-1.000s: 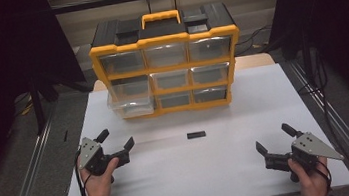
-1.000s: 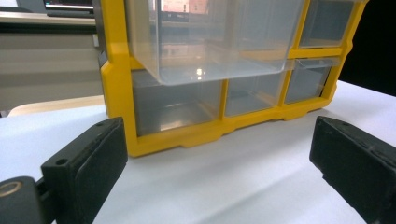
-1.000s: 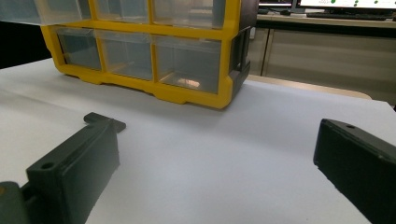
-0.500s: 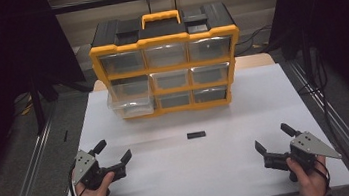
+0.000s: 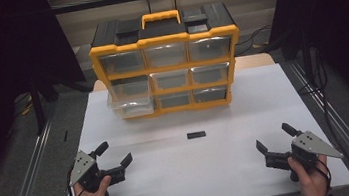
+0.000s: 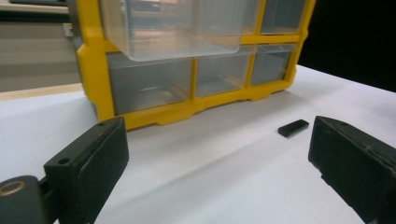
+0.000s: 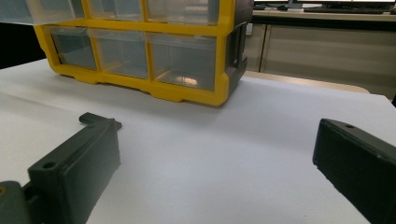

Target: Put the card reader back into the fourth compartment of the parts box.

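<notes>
Black piece [image 5: 196, 135]: small flat bar, lying alone on the white table top [image 5: 222, 172], between the two grippers and ahead of their fingertips, well apart from both. In the left gripper view it sits just inside the far jaw [image 6: 293, 127].

Left gripper [image 5: 114, 158]: fingers spread wide, pinching nothing. It points toward the piece — I judge this is the gripper that prepares to take it.

Right gripper [image 5: 274, 138]: fingers also spread, empty, low over the table near the front edge. Probably it waits, so that it does not block the other hand.

Open drawer [image 5: 130, 98]: clear drawer in the left column of the organiser [image 5: 165, 61], pulled out beyond the yellow frame, far ahead of the left fingertips. It may be pulled out to receive the piece — this is only my guess.

Other drawers: pushed in, flush with the frame.

Hard to see: what the black piece is exactly, it is too small. Inside of the drawers is cloudy; if something lies there, I cannot tell. Organiser top is cut off in both gripper views.
</notes>
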{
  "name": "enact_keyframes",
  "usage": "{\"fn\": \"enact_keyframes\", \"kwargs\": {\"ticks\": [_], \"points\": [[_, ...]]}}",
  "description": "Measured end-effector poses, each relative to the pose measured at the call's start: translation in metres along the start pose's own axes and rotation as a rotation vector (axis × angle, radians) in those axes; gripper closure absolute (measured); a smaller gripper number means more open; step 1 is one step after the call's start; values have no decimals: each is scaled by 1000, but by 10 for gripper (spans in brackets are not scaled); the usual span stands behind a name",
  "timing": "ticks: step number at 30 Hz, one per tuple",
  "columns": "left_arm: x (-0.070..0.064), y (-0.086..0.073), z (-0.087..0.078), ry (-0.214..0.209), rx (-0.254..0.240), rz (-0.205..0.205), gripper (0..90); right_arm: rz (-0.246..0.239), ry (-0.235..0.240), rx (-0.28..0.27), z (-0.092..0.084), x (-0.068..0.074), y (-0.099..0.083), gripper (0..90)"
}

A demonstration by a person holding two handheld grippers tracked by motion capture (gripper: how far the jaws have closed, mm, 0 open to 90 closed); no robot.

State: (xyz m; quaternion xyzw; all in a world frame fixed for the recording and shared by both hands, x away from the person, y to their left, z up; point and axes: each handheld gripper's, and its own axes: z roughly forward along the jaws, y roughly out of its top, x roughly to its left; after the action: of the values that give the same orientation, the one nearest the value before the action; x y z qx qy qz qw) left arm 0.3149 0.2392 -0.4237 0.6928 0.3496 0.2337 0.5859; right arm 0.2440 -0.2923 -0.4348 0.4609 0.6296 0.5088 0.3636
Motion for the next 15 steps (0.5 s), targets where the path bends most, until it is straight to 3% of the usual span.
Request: {"fn": "enact_keyframes", "kwargs": {"ticks": [9,15], "points": [[-2,-1,6,-93,62,18,61,3,14,9,1,2,0,1],[-9,1,13,-214,72,47,67,-7,21,6,1,2,0,0]]}}
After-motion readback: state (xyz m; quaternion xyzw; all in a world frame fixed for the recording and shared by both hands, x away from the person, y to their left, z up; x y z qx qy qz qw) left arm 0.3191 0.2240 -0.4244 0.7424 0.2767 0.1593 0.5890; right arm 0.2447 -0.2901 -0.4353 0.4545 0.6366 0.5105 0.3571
